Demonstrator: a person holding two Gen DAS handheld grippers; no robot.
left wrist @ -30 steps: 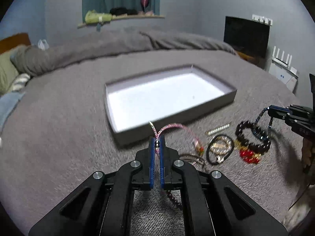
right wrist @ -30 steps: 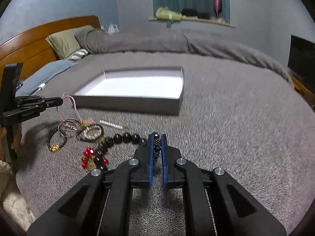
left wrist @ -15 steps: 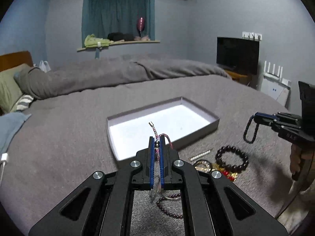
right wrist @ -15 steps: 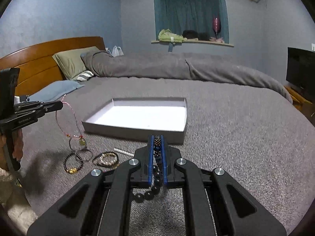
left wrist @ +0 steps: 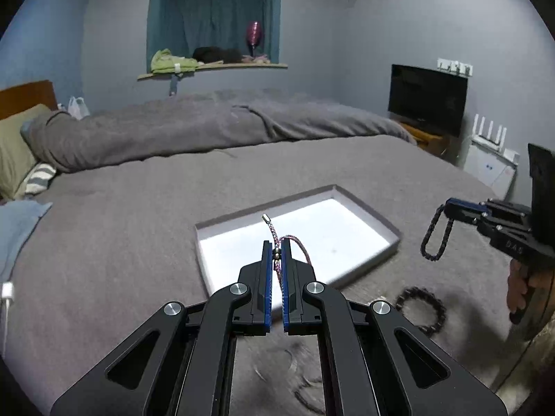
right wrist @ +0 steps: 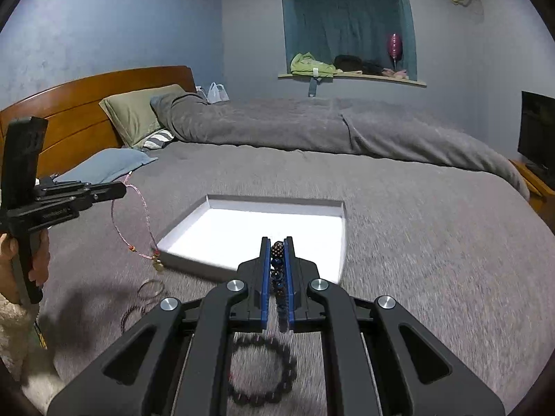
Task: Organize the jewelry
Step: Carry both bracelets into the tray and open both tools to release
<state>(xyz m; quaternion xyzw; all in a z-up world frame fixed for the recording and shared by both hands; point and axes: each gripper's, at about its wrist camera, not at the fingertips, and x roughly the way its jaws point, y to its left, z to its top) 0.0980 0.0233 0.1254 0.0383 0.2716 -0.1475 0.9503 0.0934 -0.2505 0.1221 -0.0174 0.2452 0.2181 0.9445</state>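
Observation:
My left gripper [left wrist: 276, 244] is shut on a pink braided cord bracelet [left wrist: 298, 244], held in the air near the front of a shallow white tray [left wrist: 381, 222] on the grey bed. From the right wrist view the cord [right wrist: 133, 228] hangs from the left gripper [right wrist: 121, 190] with a gold charm at its lower end. My right gripper [right wrist: 277, 242] is shut on a dark blue beaded bracelet [right wrist: 277, 267], which hangs as a loop [left wrist: 435, 237] from the right gripper [left wrist: 449, 206] in the left wrist view. A dark round-bead bracelet [right wrist: 263, 369] lies on the bed below.
Thin bangles [right wrist: 151, 287] and other blurred jewelry [left wrist: 305, 388] lie on the grey blanket [left wrist: 121, 242] before the tray. A rolled duvet [right wrist: 312, 128], pillows [right wrist: 138, 111] and a wooden headboard [right wrist: 79, 104] are behind. A TV [left wrist: 426, 98] stands at the right.
Both grippers have lifted up from the bed, each carrying its bracelet clear of the jewelry pile. The tray now sits lower and closer in both views.

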